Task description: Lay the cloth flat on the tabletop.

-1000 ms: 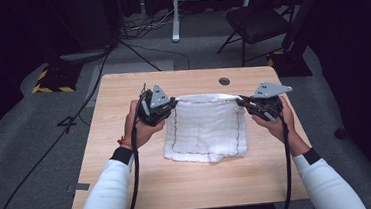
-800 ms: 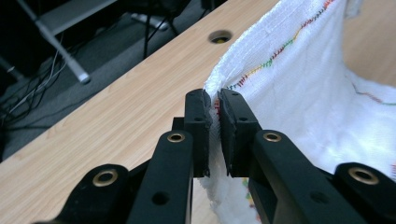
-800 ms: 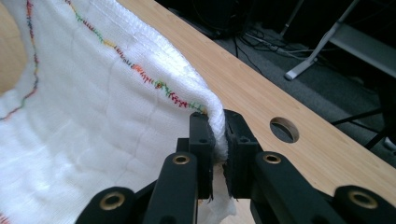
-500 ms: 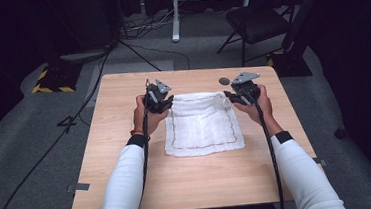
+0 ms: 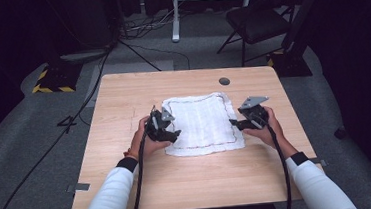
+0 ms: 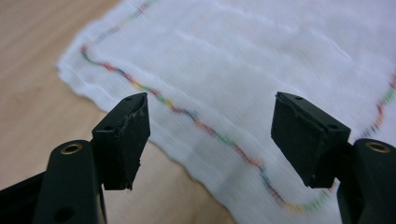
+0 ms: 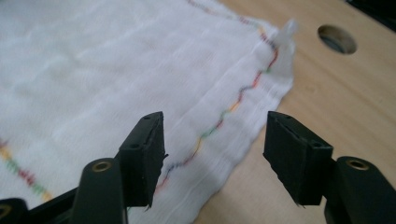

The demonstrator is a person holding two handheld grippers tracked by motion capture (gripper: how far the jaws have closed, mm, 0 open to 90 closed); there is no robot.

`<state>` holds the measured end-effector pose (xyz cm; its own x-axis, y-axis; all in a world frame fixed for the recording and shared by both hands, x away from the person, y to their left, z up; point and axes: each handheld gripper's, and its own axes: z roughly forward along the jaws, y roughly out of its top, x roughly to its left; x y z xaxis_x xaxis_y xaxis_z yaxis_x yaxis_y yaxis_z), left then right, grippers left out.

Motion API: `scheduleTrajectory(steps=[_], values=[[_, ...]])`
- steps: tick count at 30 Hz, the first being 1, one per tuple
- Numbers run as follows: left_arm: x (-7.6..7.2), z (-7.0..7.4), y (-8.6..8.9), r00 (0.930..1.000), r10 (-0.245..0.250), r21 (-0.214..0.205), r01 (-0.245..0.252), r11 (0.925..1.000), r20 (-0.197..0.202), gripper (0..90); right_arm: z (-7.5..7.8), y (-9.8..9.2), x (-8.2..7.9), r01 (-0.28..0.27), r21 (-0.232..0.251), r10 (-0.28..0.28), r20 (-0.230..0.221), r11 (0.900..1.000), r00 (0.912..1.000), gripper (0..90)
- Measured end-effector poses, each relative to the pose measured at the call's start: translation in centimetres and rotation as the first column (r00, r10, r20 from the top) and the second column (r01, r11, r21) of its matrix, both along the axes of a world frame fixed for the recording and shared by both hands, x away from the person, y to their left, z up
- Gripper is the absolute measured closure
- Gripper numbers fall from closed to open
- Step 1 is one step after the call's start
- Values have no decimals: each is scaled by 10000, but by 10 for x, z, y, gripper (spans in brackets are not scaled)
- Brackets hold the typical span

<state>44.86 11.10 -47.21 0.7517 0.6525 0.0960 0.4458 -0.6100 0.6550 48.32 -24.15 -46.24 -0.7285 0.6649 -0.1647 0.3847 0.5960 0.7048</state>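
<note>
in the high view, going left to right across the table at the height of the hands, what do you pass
left hand → left gripper → white cloth → right gripper → right hand

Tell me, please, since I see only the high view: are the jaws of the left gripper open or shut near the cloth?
Observer: Open. The left gripper has its jaws wide apart over the white cloth, with nothing gripped.
Operator: And the right one?
Observer: The right gripper is open too, and the cloth's edge lies between its jaws.
Operator: Is the border line one colour?
Observer: No, the stitched line changes between red, green, yellow and dark thread.
</note>
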Motion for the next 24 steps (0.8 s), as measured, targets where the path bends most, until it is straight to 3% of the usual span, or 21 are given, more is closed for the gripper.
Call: scheduleTrajectory(steps=[2,7,10,12,14,17,18,24], values=[[-8,-5,1,9997,-201,88,203,9998,-152,278,-7,-2,-7,-157,-170,156,-83,9997,9998,357],[-23,-13,4,9983,-382,265,394,9989,-451,278,-14,-11,-23,-400,-51,398,-381,9992,9985,334],[-28,-16,7,9982,-359,288,373,9989,-473,277,-17,-12,-33,-495,-489,478,-346,9976,9983,323],[-29,-16,8,9983,-320,273,334,9991,-494,277,-19,-14,-35,-562,-513,529,-632,9971,9966,316],[-35,-16,8,9992,-307,365,316,9988,-267,279,-22,-17,-39,-433,-692,380,-767,9967,9963,323],[-39,-16,9,9987,-361,358,374,9987,-353,278,-25,-21,-46,-300,-416,270,-711,9987,9971,340],[-41,-17,11,9977,-384,190,395,9990,-559,278,-25,-23,-52,-338,-431,309,-662,9985,9973,344],[-53,-18,15,9976,-438,101,443,9990,-531,277,-25,-25,-69,-324,-295,301,-737,9990,9968,369]])
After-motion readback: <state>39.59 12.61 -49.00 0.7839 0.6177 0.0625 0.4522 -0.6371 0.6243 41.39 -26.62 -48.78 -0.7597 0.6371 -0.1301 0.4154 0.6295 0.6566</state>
